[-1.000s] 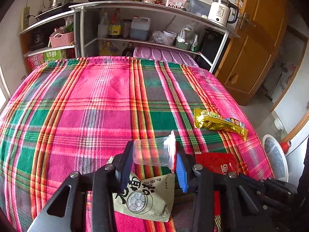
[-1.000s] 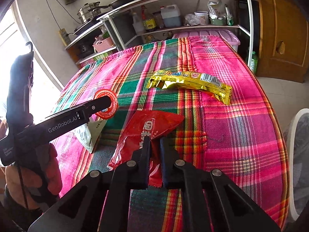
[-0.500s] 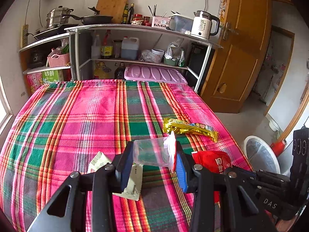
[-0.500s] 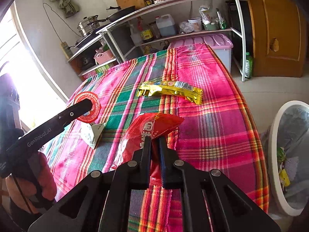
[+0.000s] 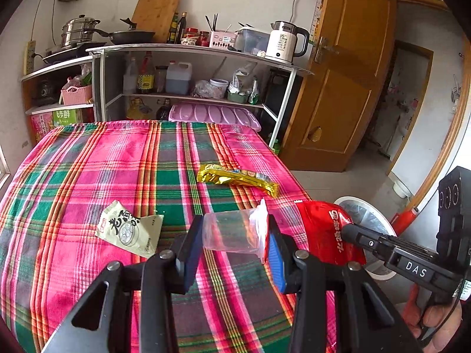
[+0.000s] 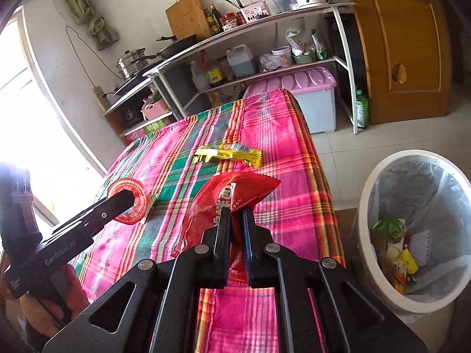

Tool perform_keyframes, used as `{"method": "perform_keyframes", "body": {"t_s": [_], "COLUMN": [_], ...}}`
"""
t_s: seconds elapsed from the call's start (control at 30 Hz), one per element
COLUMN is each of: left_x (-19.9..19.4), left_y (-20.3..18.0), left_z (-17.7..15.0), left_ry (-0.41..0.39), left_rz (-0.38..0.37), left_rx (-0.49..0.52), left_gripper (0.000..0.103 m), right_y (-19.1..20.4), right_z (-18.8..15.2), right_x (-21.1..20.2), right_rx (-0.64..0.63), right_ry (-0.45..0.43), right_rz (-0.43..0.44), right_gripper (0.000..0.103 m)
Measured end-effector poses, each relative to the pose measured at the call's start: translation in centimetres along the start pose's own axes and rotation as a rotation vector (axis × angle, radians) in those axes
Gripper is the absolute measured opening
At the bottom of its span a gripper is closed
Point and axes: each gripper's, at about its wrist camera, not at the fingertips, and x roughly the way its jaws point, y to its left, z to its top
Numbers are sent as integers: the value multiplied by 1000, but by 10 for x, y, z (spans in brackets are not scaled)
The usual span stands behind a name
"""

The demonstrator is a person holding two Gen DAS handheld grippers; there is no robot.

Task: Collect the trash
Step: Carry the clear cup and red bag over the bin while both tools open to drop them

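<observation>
Left hand-held gripper (image 5: 235, 245): clamped across a clear plastic cup (image 5: 232, 231) with a red-rimmed lid, carried above the table (image 5: 88, 158).
Right hand-held gripper (image 6: 235, 220): jaws drawn together on a red snack wrapper (image 6: 232, 189), which hangs clear of the cloth.
Collected and in hand: two pieces, the cup and the red wrapper; neither is deposited yet.
Bin (image 6: 382, 176): white, lined, standing on the floor just beside the table's right edge; it already contains mixed refuse.
Outstanding on the table: a gold snack wrapper (image 5: 237, 178) near the far right side, and a pale green sachet (image 5: 129, 229) lying flat nearer the left.
Progress, as judged: roughly midway; the two held pieces need dropping into the bin, then two more pick-ups remain.
Risk noted: the red wrapper is pinched at one edge only and may slip.
</observation>
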Motion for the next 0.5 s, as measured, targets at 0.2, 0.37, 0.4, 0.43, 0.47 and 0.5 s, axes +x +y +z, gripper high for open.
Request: {"method": "perform_keyframes", "body": {"t_s": [0.2, 0.37, 0.4, 0.43, 0.47, 0.5], "left_x": [0, 6, 8, 11, 14, 16], "left_y": [-24, -50, -55, -60, -65, -71], "left_z": [-2, 0, 0, 1, 2, 3], "left_ry": [1, 5, 5, 6, 8, 10], "left_rz": [-40, -81, -89, -97, -105, -114], "left_rx": [16, 45, 51, 55, 60, 65], "left_gripper": [42, 42, 42, 42, 42, 42], "right_y": [-19, -41, -45, -50, -55, -60], "right_z": [-1, -4, -4, -3, -3, -3], "right_x": [-23, -42, -44, -47, -50, -52], "right_rx": [29, 62, 69, 76, 83, 90], "right_ry": [-37, -65, -71, -77, -82, -86], "right_rz": [-18, -42, -48, -54, -61, -67], "right_gripper": [8, 8, 8, 8, 8, 8]}}
